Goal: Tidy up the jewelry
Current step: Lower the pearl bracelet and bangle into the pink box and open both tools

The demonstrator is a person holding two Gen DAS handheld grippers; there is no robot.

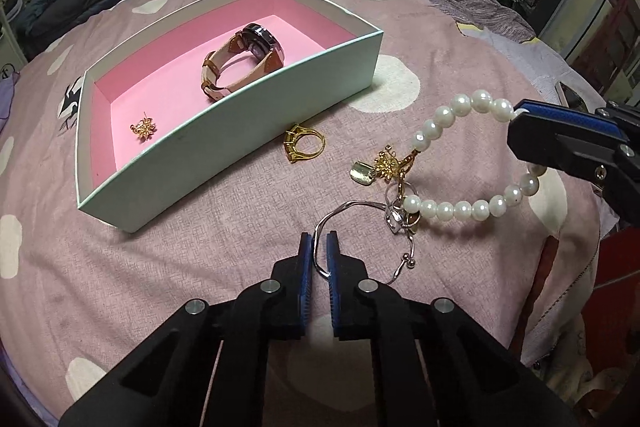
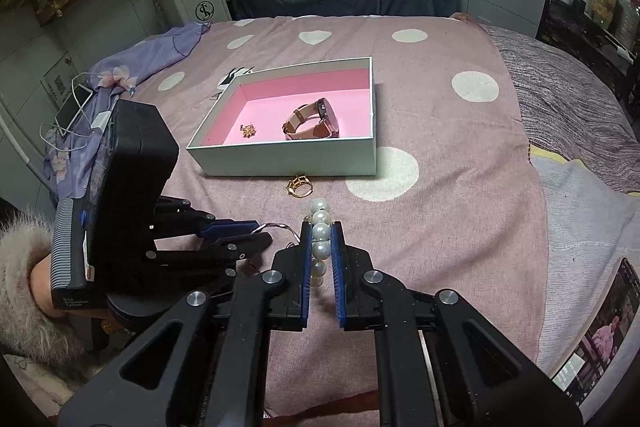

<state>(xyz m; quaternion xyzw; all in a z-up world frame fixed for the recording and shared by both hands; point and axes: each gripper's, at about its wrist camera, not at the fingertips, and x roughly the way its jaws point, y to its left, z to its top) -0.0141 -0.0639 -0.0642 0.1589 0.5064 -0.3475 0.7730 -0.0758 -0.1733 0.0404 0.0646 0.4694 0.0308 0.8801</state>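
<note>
Pearl bracelet (image 1: 464,163): off the bedspread (image 1: 200,267) on its right side, a bead loop at 3 o'clock of the box (image 1: 224,143); light, round and slippery, strung on a soft cord, so likely to roll between pads.
Right gripper (image 2: 321,247): closed on the pearl strand, beads lined up between the blue pads (image 2: 306,267).
Silver bangle (image 1: 344,227): thin, stiff wire, light; tangled at its far end with the bracelet's clasp and gold charms (image 1: 390,163).
Left gripper (image 1: 319,255): closed around the bangle wire, low at 6 o'clock of the box.
Best hold: bangle across the wire, pearls across two beads, then a gentle pull apart; risk of snapping the cord.
Gold ring (image 1: 304,143): loose on the bedspread, just beside the box's near wall.
Already boxed: watch (image 1: 244,59), gold earring (image 1: 143,128).
</note>
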